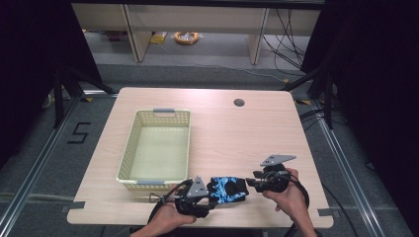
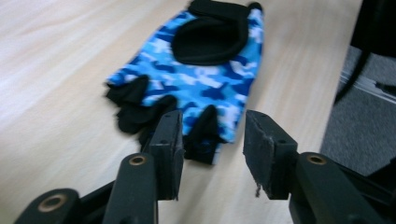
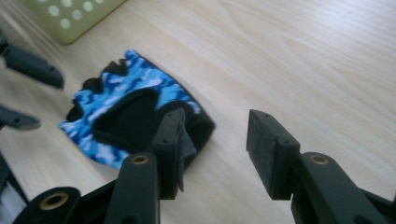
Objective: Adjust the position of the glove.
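Note:
A fingerless glove [image 1: 228, 190] in blue camouflage with black trim lies flat on the wooden table near its front edge. My left gripper [image 1: 210, 193] sits at the glove's left end, my right gripper [image 1: 249, 182] at its right end. In the left gripper view the glove [image 2: 205, 79] has its short black finger stubs toward me. One stub lies in the gap of my left gripper [image 2: 212, 140], whose jaws stand open and do not press on it. In the right gripper view the glove [image 3: 121, 112] lies left of my right gripper [image 3: 212, 140], open over bare wood.
A pale yellow perforated basket [image 1: 129, 148] stands left of centre on the table, its corner [image 3: 74, 18] close behind the glove. A round cable hole [image 1: 239, 102] is at the far right. The table's front edge [image 2: 327, 93] runs just beside the glove.

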Motion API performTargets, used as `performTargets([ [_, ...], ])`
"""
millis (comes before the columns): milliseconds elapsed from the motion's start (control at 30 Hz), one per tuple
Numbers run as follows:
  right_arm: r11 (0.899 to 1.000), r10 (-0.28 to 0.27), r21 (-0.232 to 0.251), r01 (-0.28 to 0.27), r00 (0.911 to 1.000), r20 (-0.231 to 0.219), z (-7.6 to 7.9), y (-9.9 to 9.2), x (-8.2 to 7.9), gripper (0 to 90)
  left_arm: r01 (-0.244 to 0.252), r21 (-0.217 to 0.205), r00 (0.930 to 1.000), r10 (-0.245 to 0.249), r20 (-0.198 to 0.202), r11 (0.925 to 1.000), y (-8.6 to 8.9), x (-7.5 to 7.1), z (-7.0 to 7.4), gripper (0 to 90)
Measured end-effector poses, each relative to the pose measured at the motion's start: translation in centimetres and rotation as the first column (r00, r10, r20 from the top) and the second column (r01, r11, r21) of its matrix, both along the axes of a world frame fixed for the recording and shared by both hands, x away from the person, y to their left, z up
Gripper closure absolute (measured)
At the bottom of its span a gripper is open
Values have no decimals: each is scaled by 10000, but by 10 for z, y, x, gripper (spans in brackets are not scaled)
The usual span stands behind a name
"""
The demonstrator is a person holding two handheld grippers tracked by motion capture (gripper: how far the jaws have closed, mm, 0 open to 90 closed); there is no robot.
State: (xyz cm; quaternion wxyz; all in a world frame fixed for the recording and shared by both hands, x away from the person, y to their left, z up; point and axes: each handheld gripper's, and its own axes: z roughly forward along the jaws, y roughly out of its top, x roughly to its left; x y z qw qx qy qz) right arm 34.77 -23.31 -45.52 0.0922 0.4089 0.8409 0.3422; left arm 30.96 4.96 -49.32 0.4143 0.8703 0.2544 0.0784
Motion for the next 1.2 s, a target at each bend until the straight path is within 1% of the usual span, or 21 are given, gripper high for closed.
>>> performTargets([
  [33,9997,156,-171,-156,9999,-41,0,0,-1,591,-135,-101,9999,134,-75,9999,1,1,0,558],
  [100,9999,14,-125,-17,9997,-227,-2,1,-2,599,-441,-272,9986,433,-298,9987,3,4,-1,538],
  [200,9995,-302,4,303,9974,-656,-9,-3,1,596,-517,-181,9979,510,-398,9985,6,7,-2,531],
  [233,9980,-557,242,590,9910,-1215,-15,-5,2,591,-617,-199,9972,608,-435,9979,6,8,-3,527],
  [267,9980,-557,242,590,9910,-1215,-15,-5,2,591,-574,-113,9976,569,-402,9983,6,10,-3,527],
  [300,9983,-423,358,469,9921,-1181,-19,-6,4,590,-696,-254,9958,679,-617,9972,5,10,-3,525],
  [333,9975,-580,320,631,9883,-1408,-22,-6,4,587,-673,-108,9964,667,-516,9977,5,12,-3,526],
  [400,9977,-576,276,625,9868,-1512,-24,-6,6,580,-698,-225,9958,683,-605,9973,2,14,-5,530],
  [433,9972,-503,472,582,9868,-1538,-26,-5,6,575,-548,18,9966,548,-621,9985,2,17,-6,535],
  [467,9974,-470,459,549,9862,-1588,-26,-5,7,575,-512,30,9949,513,-871,9987,0,17,-8,535],
  [500,9950,-559,721,688,9844,-1669,-28,-3,7,575,-465,136,9947,476,-915,9988,-2,19,-9,535],
  [533,9974,-375,544,466,9868,-1576,-28,-5,9,572,-472,157,9937,485,-1008,9988,-3,21,-12,535],
  [633,9953,-518,711,654,9824,-1793,-32,-2,10,568,-315,397,9950,351,-934,9987,-7,22,-16,551],
  [667,9961,-323,742,473,9808,-1921,-31,-3,11,568,-404,466,9952,444,-877,9981,-8,21,-17,552],
  [700,9955,-299,828,452,9837,-1772,-33,-1,10,572,-250,547,9969,290,-737,9982,-8,21,-17,553],
  [767,9972,-185,668,330,9782,-2070,-33,1,11,571,-138,640,9980,177,-602,9979,-8,20,-17,558],
  [833,9967,-135,751,302,9770,-2129,-36,4,10,573,-291,657,9979,328,-551,9974,-9,18,-18,562],
  [900,9966,-77,785,256,9752,-2211,-38,7,10,577,4,909,9993,31,-385,9959,-10,17,-16,561],
  [1033,9967,65,801,113,9759,-2183,-41,11,10,584,-53,890,9986,99,-516,9960,-10,16,-16,559],
  [1100,9930,-55,1145,301,9779,-2090,-44,14,9,602,-11,926,9983,65,-575,9957,-11,17,-16,559],
  [1200,9930,-31,1147,293,9751,-2219,-44,15,9,625,120,1097,9987,-65,-510,9939,-10,19,-15,557],
])
